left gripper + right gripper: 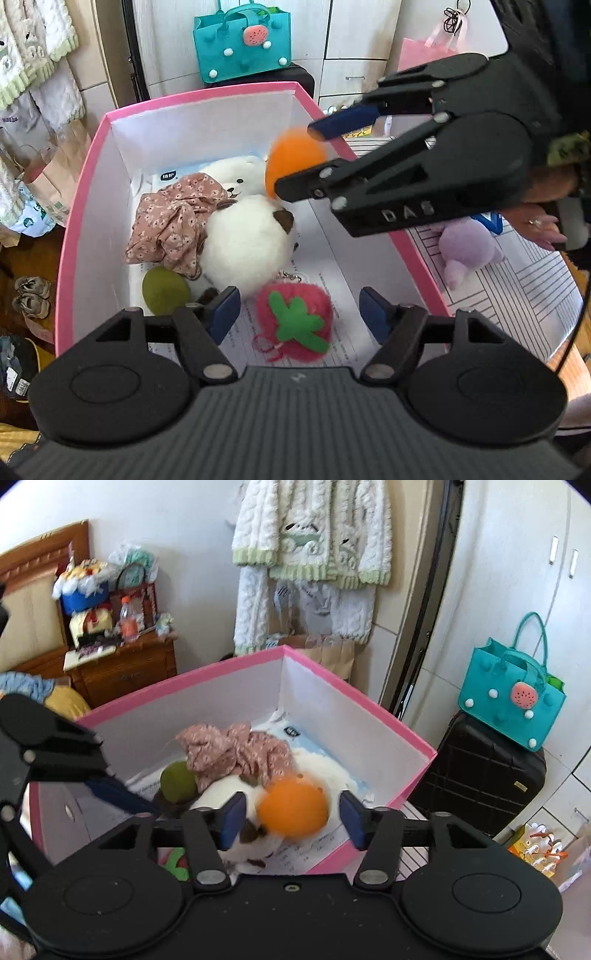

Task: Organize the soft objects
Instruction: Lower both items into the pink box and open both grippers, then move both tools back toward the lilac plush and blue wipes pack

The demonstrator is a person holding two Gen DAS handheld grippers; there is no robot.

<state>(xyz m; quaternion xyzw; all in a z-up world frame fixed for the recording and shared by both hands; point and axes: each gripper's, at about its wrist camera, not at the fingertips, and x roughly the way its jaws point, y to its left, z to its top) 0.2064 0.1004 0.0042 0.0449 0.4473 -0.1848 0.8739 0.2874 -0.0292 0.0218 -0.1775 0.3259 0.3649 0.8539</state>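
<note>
A pink box [88, 173] with white inner walls holds a white plush [243, 243], a white bear plush [236, 173], a floral cloth [173, 221], a green ball [164, 290] and a red strawberry plush [295, 321]. My left gripper [299, 314] is open and empty above the strawberry plush. My right gripper [291, 816] is open over the box's right side; a blurred orange ball [293, 808] lies between its jaws without touching them, and also shows in the left wrist view [295, 155]. The box also shows in the right wrist view [369, 698].
A purple plush [469, 251] lies on the patterned surface [524, 295] right of the box. A teal bag [513, 698] sits on a black suitcase [480, 775]. Clothes [314, 554] hang on the wall behind. A wooden nightstand [125, 668] stands at left.
</note>
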